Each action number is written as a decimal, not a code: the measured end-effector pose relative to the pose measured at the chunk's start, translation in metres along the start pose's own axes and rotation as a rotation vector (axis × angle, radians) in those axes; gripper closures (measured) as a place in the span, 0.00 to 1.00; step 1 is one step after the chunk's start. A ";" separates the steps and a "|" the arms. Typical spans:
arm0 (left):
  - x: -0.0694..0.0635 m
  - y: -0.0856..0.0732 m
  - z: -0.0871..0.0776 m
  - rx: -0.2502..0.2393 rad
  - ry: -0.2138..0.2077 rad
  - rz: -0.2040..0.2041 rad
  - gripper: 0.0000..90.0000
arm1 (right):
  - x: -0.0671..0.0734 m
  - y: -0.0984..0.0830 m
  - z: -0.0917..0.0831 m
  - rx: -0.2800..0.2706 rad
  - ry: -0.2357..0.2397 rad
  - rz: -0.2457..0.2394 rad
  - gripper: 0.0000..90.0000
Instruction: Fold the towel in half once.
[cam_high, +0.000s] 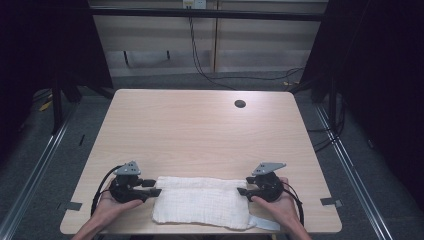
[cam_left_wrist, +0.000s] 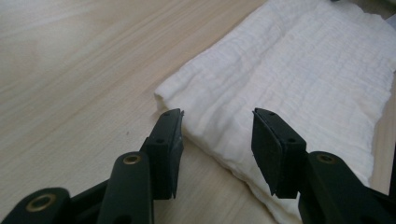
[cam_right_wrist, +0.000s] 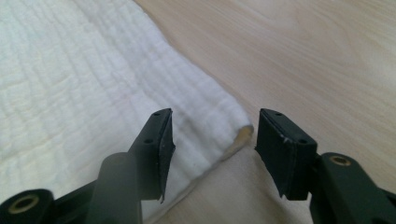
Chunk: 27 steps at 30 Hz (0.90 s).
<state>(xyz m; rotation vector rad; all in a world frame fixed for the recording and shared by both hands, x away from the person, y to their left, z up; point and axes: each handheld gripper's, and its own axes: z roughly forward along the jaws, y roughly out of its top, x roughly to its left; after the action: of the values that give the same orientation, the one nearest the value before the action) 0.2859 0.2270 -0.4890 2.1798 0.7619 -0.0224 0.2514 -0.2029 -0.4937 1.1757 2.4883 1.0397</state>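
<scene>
A white folded cloth (cam_high: 200, 201) lies flat on the light wooden table (cam_high: 200, 130) near its front edge. My left gripper (cam_high: 152, 187) is at the cloth's left end, held in a hand. Seen from the left gripper view, its jaws stand open over the cloth's (cam_left_wrist: 289, 79) near corner, not pressing on it; left gripper (cam_left_wrist: 217, 135). My right gripper (cam_high: 241, 191) is at the cloth's right end. Along the right gripper view, the jaws are apart with the cloth's (cam_right_wrist: 93, 79) folded corner between them, pads off the fabric; right gripper (cam_right_wrist: 212, 137).
A round cable hole (cam_high: 240, 104) sits in the table's far right part. Black cables (cam_high: 200, 60) run across the floor behind the table. Dark curtains and metal rails flank both sides. A pale strip (cam_high: 265, 223) pokes out under the cloth's front right corner.
</scene>
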 end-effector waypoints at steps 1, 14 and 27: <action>-0.001 0.000 0.002 0.019 0.008 0.010 0.60 | 0.000 -0.001 0.001 -0.002 -0.004 0.000 0.50; -0.009 0.005 0.014 0.063 0.016 0.039 0.85 | 0.003 0.001 0.004 -0.014 -0.002 -0.016 0.94; -0.023 0.024 0.039 0.064 -0.045 0.052 0.95 | -0.021 0.002 -0.010 0.001 -0.038 0.020 0.97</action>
<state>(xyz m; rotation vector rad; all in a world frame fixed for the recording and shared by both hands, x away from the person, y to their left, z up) 0.2883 0.1764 -0.4927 2.2514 0.6876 -0.0704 0.2625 -0.2224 -0.4872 1.2121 2.4534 1.0114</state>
